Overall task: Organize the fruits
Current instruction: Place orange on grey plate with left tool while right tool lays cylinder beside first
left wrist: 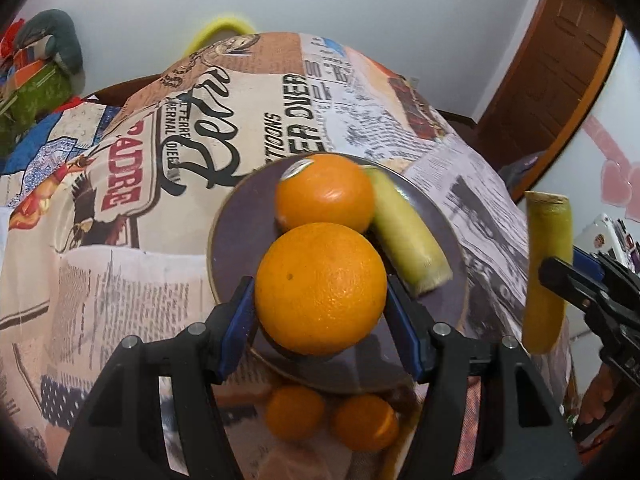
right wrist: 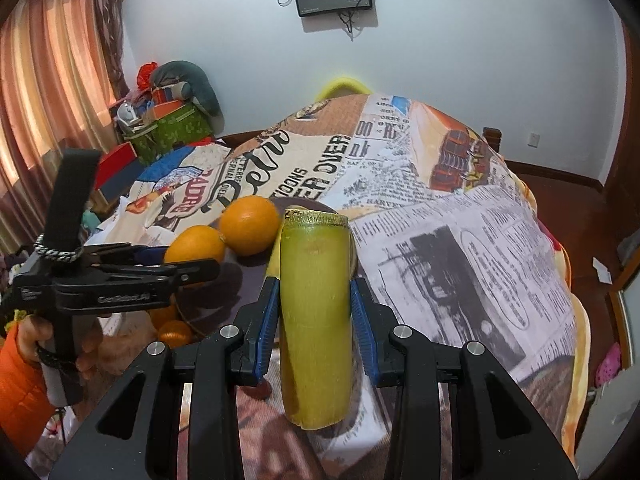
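Note:
My left gripper [left wrist: 320, 304] is shut on a large orange [left wrist: 320, 288] and holds it over the near part of a dark purple plate [left wrist: 236, 220]. On the plate lie a second orange [left wrist: 324, 196] and a yellow-green sugarcane piece [left wrist: 404, 236]. Two small oranges [left wrist: 296, 412] lie on the cloth below the plate's near rim. My right gripper [right wrist: 314, 312] is shut on another sugarcane piece [right wrist: 314, 320], held upright, to the right of the plate [right wrist: 248, 276]. In the left wrist view this piece [left wrist: 546, 272] hangs at the right.
The table is covered with a newspaper-print cloth [left wrist: 120, 240]. A yellow chair back [left wrist: 220, 28] stands behind it. Boxes and cushions [right wrist: 172, 112] are piled at the far left, a wooden door [left wrist: 560, 60] at the right.

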`<state>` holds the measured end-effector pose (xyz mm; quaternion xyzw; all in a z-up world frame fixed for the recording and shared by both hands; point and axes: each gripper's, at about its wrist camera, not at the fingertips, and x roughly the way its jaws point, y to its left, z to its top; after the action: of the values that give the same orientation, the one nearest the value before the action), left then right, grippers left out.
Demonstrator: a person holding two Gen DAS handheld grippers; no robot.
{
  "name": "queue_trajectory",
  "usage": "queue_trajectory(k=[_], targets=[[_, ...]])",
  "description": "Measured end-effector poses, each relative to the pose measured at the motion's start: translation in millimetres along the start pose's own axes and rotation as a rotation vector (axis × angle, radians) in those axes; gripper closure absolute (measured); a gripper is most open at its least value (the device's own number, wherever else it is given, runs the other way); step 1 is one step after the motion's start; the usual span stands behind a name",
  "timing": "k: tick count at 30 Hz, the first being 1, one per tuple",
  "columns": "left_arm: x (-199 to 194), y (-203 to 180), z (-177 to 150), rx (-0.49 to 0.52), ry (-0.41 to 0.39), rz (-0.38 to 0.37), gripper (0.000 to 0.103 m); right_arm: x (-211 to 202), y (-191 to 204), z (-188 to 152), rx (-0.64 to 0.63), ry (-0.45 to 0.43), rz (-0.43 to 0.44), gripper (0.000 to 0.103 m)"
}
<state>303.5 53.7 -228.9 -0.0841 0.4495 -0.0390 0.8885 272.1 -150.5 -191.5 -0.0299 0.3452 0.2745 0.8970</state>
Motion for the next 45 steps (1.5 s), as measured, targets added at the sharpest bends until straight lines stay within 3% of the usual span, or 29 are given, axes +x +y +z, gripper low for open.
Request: queue_trajectory(k=[11,19,29,35,45], targets=[[9,12,21,0.030,-0.025,0.060,0.040,28,4,29,-0.007,-0.010,0.020,0.070],[25,25,26,0.001,0.015,0.065,0.040,64,-7,36,0.038,0.055,0.043,0.070],[25,19,28,0.025,-0.002,0.075,0.038,82,-10,38,0.076,0.094,0.054,0.070],[19,15,30,0.028,-0.020,0.076,0.034,79,-5,37,0.023,0.100,0.006,0.069],[-15,0,28,0.078,-0.071,0.085,0.033,50,-8,42,0.027,0.068,0.020,0.069]])
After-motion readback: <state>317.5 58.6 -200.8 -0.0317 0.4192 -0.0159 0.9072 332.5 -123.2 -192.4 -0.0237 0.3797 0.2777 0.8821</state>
